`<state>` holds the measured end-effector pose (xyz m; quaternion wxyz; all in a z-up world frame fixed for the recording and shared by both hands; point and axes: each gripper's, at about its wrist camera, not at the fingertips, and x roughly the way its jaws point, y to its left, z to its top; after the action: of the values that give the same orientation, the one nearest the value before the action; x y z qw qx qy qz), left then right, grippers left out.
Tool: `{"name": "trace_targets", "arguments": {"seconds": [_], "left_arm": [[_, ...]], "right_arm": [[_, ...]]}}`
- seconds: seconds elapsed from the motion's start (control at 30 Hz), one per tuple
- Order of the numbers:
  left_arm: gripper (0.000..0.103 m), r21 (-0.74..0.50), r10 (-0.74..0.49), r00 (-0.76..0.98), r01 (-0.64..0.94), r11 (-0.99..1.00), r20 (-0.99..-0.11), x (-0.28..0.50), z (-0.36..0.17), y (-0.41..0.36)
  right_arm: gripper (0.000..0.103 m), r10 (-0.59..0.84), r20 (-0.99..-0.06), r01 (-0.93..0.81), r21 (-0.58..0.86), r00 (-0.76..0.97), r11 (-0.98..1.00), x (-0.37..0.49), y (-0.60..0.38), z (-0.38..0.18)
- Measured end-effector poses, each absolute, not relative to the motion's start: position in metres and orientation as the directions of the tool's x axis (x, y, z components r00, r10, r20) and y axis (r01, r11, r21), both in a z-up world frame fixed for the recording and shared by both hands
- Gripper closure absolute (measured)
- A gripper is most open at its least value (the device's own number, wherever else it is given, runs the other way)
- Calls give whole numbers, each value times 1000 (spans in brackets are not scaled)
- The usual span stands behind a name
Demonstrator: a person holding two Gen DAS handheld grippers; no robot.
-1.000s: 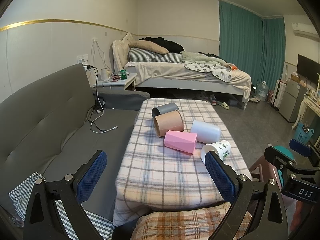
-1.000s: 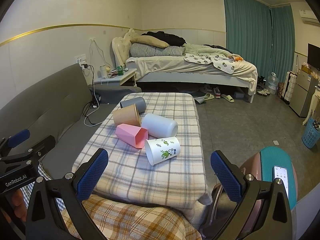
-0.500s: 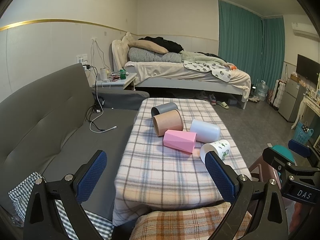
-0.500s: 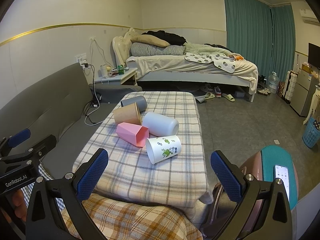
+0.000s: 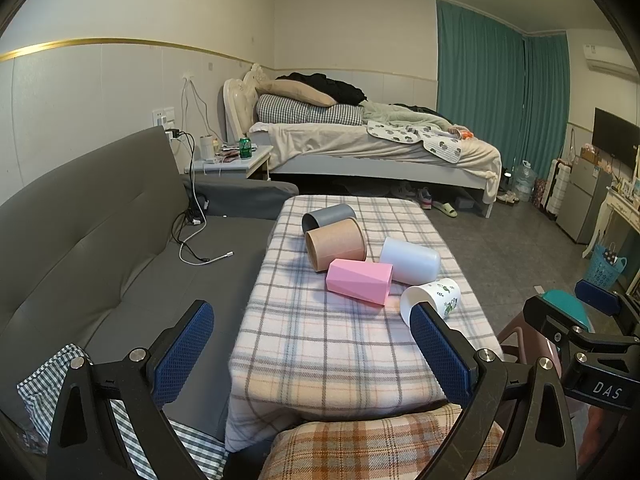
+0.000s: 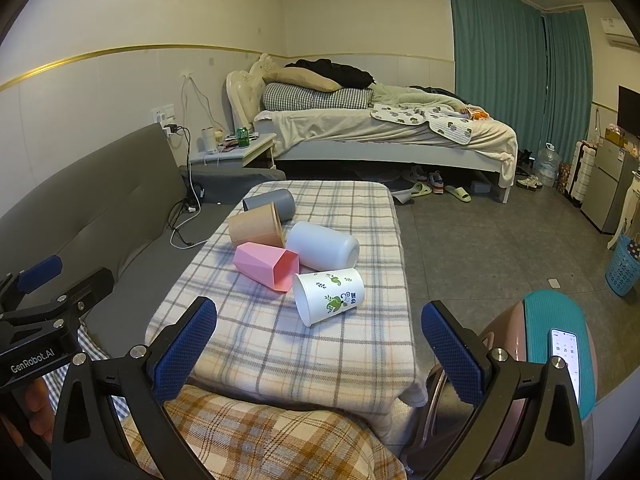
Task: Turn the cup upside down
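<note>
Five cups lie on their sides at centre frame on a plaid-covered table (image 6: pixel 280 344), the white leaf-printed cup (image 6: pixel 329 295) nearest. The left gripper (image 5: pixel 312 350), marked "GenRobot.AI", and the right gripper (image 6: pixel 320 346), marked "DAS", both gape wide, empty, at bottom frame.

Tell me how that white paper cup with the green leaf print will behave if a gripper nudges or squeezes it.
The white paper cup with the green leaf print lies on its side on the plaid tablecloth, so a nudge would probably roll it in a curve, since it tapers. It looks thin-walled and empty, so likely light and easily crushed. The soft cloth may damp the rolling.
</note>
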<state>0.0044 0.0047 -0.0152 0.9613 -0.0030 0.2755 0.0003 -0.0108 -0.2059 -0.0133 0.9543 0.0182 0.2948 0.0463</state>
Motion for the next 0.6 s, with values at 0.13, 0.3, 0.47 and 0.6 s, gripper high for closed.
{"name": "trace_targets", "arguments": {"seconds": [0.13,0.3,0.47,0.6], "left_arm": [[2,-5,-1,848,-2,1000,-529,4,-15,4],[2,-6,-1,847,-3,1000,-532,5,-19,3],[2,-4,-1,846,-2,1000,-533,5,-19,3],[2,-3,3,837,-6,1000,-546,3,-25,6]], "right_arm": [[0,97,-562,-77,59,822,995,-11,-206,-13],[0,101,-564,-88,49,820,995,-11,-203,-12],[0,100,-566,-97,35,819,995,-10,-200,-12],[0,104,-575,-110,24,812,994,-6,-197,-13]]}}
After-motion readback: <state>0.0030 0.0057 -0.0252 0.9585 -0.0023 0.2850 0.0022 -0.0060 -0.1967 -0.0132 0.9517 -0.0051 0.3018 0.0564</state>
